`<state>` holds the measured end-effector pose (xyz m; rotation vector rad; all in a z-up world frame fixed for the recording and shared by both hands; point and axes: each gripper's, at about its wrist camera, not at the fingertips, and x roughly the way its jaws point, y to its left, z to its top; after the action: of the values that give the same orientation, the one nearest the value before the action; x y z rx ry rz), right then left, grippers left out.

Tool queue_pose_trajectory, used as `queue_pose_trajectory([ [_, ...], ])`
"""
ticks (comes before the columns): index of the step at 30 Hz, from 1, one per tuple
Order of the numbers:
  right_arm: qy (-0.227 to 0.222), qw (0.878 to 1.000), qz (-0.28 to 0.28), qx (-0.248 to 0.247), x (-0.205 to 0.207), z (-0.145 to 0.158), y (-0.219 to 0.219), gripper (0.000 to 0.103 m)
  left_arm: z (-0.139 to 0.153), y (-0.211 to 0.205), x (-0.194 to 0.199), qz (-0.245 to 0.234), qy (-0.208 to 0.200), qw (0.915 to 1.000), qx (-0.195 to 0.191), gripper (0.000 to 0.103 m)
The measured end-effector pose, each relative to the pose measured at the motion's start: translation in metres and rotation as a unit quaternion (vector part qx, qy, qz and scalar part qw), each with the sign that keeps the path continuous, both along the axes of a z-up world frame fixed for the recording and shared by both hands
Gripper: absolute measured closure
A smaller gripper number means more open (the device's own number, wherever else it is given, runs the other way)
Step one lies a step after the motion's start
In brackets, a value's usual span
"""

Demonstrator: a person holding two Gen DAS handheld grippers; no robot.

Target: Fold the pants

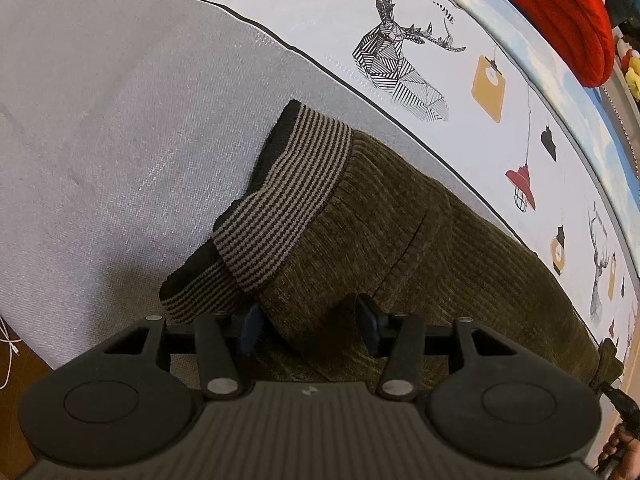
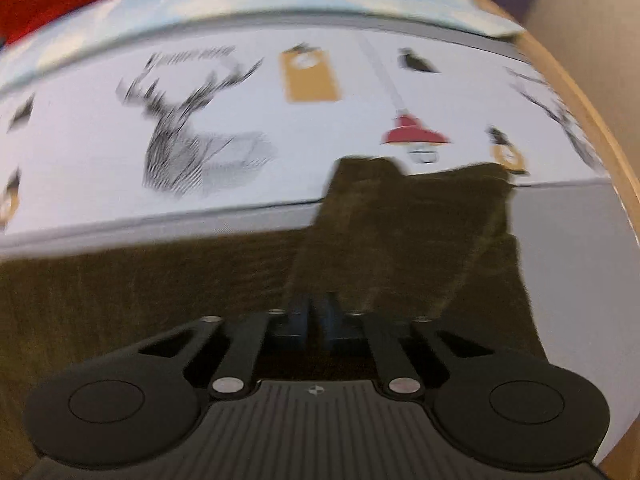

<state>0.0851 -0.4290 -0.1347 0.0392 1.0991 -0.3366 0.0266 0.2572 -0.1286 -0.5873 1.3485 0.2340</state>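
Grey mattress point(image 1: 100, 120) bare left of pants point(image 1: 400, 220).

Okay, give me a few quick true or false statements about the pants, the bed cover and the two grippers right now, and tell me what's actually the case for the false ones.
1. The pants are dark olive corduroy. True.
2. The striped waistband is plain white. False: it has brown and black stripes.
3. The left gripper is clamped fully shut. False: its jaws stand apart over the fabric beside the waistband.
4. The right gripper has its jaws together at the olive fabric. True.
5. The bed cover shows a deer print. True.
6. The red bundle lies on top of the pants. False: it sits apart, at the far edge.
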Motion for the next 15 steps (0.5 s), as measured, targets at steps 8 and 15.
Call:
queue_pose_trajectory([
  [8, -0.131, 0.978, -0.146, 0.067, -0.062, 0.05, -0.074, 0.103, 0.012, -0.004, -0.005, -0.01, -0.02, 0.9992, 0.033, 0.08],
  [15, -0.123, 0.976, -0.134, 0.118, -0.109, 0.042, -0.105, 0.099, 0.015, -0.004, -0.009, -0.008, -0.024, 0.9992, 0.032, 0.079],
])
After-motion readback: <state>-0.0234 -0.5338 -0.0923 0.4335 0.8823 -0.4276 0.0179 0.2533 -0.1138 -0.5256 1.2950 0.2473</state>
